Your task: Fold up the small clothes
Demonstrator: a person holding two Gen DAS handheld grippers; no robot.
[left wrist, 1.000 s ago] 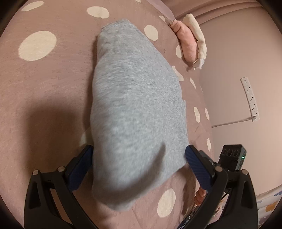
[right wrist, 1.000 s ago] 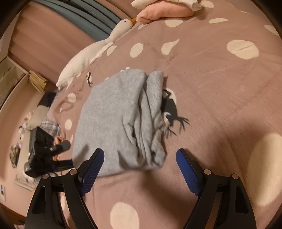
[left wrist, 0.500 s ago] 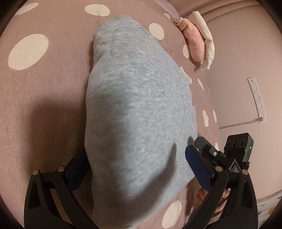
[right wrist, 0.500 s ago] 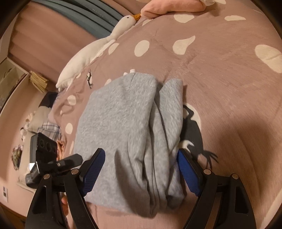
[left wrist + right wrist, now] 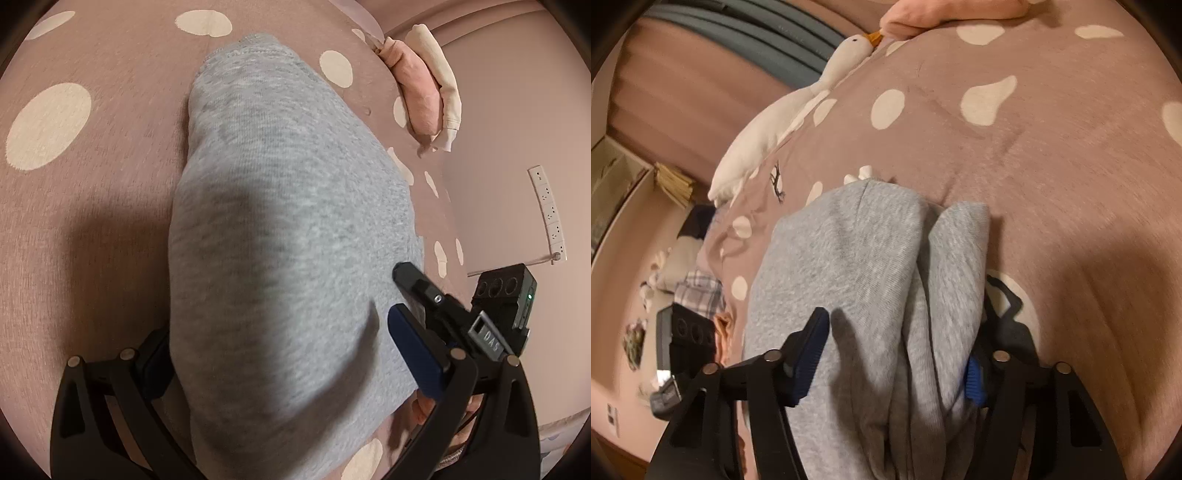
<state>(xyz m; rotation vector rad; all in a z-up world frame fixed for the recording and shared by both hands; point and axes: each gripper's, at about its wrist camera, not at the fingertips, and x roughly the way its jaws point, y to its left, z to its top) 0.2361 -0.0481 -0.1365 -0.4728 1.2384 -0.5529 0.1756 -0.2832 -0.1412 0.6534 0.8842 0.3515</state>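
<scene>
A folded grey fleece garment (image 5: 280,236) is found lying on a mauve bedspread with cream spots (image 5: 92,192), filling the centre and lower middle of both views. In the left wrist view the left gripper (image 5: 284,354) is seen at the bottom of the frame with its blue-padded jaws set wide, the garment's near end lying between them; the left pad is largely hidden under the cloth, so contact cannot be confirmed. In the right wrist view the right gripper (image 5: 894,354) is recorded at lower centre, its jaws closing about the garment's bunched folds (the left pad lies upon the cloth, the right pad at its edge). A white plush goose (image 5: 783,122) is noted at upper left, and a pink cushion (image 5: 417,96) at upper right of the left wrist view.
</scene>
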